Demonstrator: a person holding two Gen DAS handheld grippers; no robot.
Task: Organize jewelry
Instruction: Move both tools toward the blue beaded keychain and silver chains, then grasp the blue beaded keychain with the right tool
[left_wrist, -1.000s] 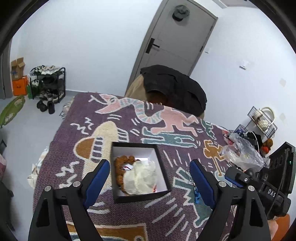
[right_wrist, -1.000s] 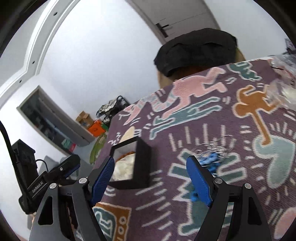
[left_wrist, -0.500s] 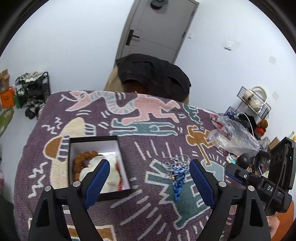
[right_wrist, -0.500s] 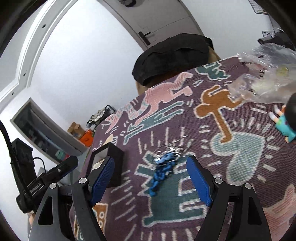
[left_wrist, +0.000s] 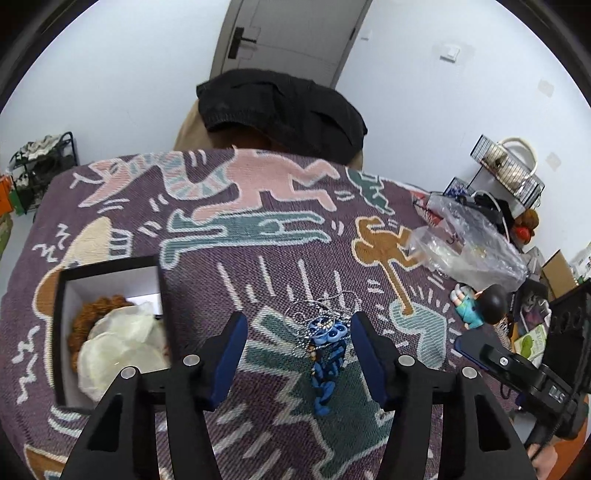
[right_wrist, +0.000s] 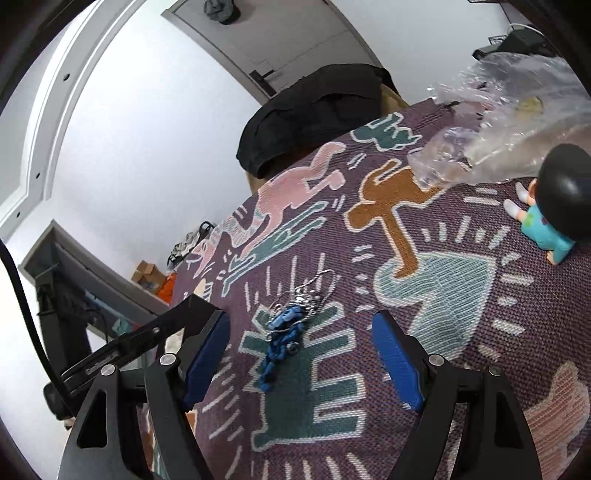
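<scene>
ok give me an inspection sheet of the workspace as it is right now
Surface: patterned purple cloth covers the table.
Job's things: blue beaded jewelry with silver chain lies loose on the cloth; open black box beside it holds brown beads and a white pouch.
Clutter: clear plastic bag, small figurine.
Grippers: left gripper open, straddling the blue jewelry without touching; right gripper open, the jewelry in front of its gap.
Cables: black cable at the right view's left edge.
Surroundings: dark garment over a chair, grey door, shoe rack, wire shelf.
</scene>
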